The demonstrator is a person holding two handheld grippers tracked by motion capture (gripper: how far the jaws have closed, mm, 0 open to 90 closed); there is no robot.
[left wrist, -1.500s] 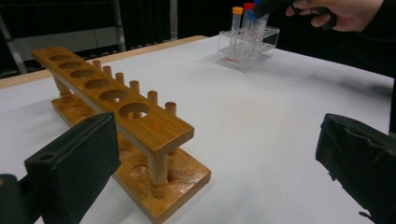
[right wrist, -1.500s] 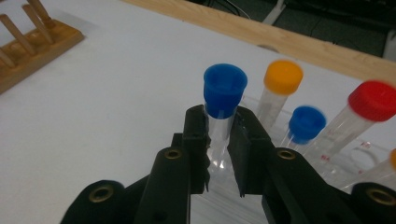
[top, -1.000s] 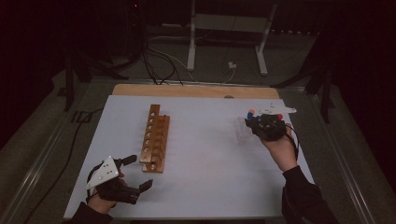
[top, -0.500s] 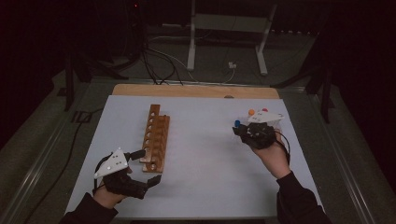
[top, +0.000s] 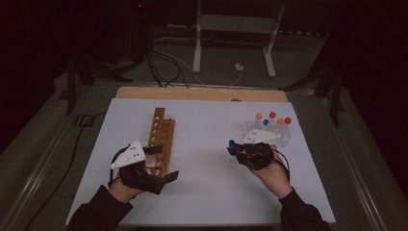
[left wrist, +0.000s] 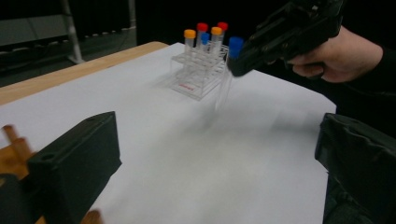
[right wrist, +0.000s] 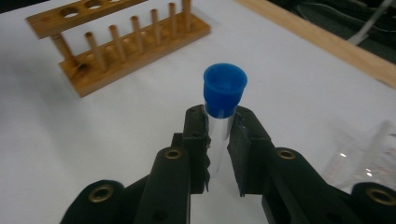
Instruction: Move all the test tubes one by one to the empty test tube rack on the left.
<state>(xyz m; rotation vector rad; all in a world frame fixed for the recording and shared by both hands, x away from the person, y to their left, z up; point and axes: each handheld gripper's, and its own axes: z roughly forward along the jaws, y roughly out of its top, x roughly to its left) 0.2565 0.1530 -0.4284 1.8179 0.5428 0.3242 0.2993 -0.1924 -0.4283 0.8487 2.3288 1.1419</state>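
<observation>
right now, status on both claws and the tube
Right claw shut on blue-capped tube, off the table. Left claw open around wooden rack end. Path to rack clear.

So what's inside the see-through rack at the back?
The clear rack holds capped tubes standing upright: two orange caps, two red and one blue. Whether the tubes hold anything is too blurry to tell. Another blue-capped tube is out, clamped in the right gripper.

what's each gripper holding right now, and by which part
The right gripper clamps a blue-capped test tube on its clear glass just below the cap. The left gripper holds nothing, jaws open.
</observation>
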